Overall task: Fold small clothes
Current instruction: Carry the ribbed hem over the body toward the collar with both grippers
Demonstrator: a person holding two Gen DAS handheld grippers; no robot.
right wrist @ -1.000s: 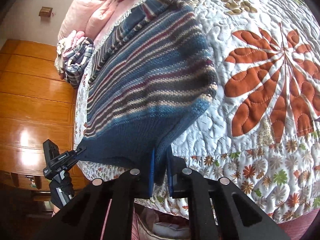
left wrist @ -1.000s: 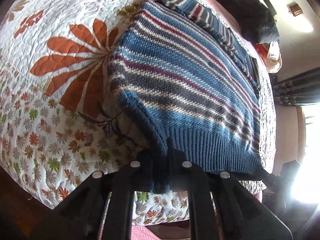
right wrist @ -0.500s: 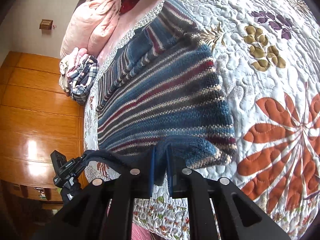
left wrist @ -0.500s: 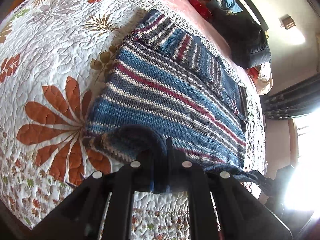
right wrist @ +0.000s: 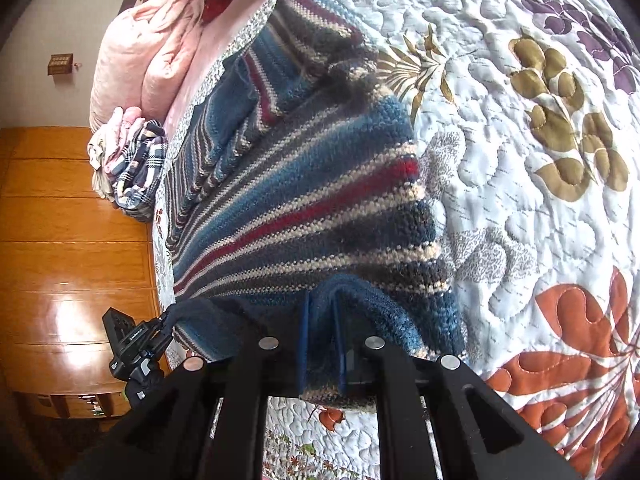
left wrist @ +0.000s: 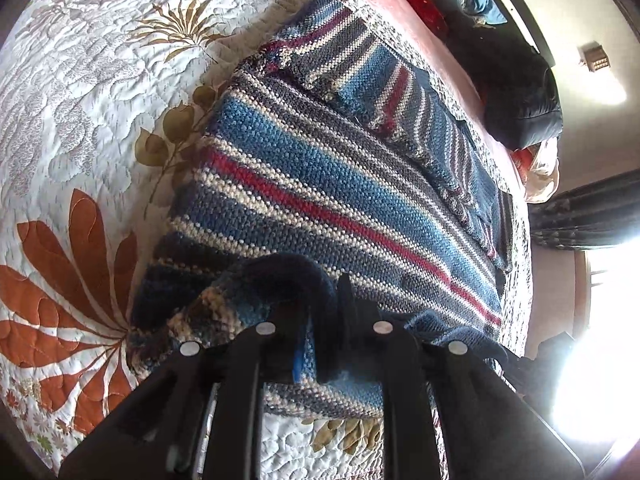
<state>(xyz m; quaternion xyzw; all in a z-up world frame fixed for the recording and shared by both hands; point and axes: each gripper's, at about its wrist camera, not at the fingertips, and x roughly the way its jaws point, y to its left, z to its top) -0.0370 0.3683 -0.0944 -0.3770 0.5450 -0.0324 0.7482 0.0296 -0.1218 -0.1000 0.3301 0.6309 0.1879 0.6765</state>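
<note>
**Two grippers pinch the hem of a striped knit sweater on a quilted bed**

At the bottom centre of the left wrist view, the left gripper (left wrist: pixel 320 320) has its fingers pressed together on the dark blue hem of the striped sweater (left wrist: pixel 320 200), which curls over them. At the bottom centre of the right wrist view, the right gripper (right wrist: pixel 320 340) pinches the hem's other corner between blue-edged fingers. The sweater, striped blue, grey, cream and red, lies across the middle of both views on a white floral quilt (left wrist: pixel 80 100). In the right wrist view, the left gripper shows at lower left with small white lettering, too small to read. Pink pillows (right wrist: pixel 140 48) and a plaid bundle (right wrist: pixel 136 168) sit at upper left, beside a wooden wardrobe (right wrist: pixel 72 240).
</note>
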